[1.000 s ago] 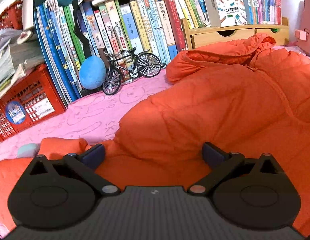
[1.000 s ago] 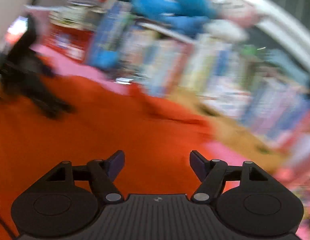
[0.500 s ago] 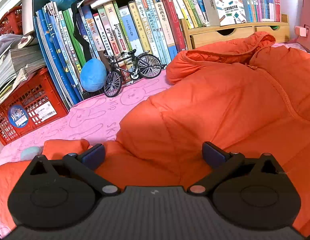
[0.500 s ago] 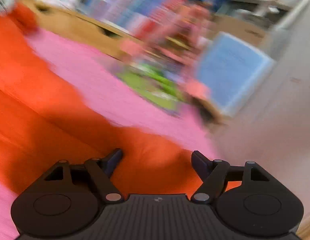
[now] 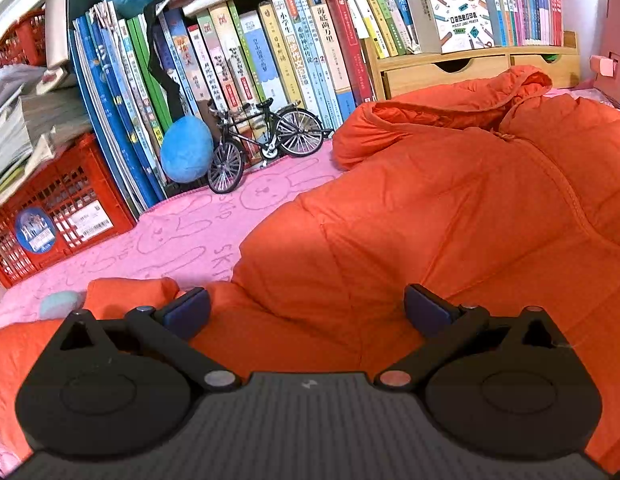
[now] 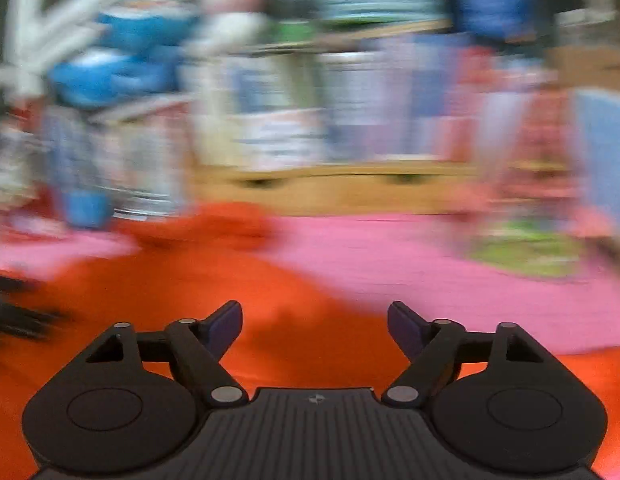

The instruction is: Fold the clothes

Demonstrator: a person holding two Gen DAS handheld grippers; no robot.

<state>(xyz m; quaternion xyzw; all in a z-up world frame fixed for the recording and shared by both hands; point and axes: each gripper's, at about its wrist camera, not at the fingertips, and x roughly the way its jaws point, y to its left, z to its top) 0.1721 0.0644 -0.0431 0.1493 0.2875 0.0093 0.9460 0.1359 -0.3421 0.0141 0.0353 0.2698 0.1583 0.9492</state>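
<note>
An orange puffer jacket lies spread on a pink rabbit-print cloth, hood toward the wooden drawers. A sleeve end lies at the lower left. My left gripper is open and empty, low over the jacket's near edge. My right gripper is open and empty above the same jacket; that view is heavily blurred by motion.
A row of books, a model bicycle, a blue plush ball and a red crate line the back left. Wooden drawers stand behind the hood. Pink cloth shows right of the jacket.
The left gripper has drawn back slightly and stays open over the jacket. The right gripper swings fast, its view sweeping right and then back toward the shelves; it stays open.
</note>
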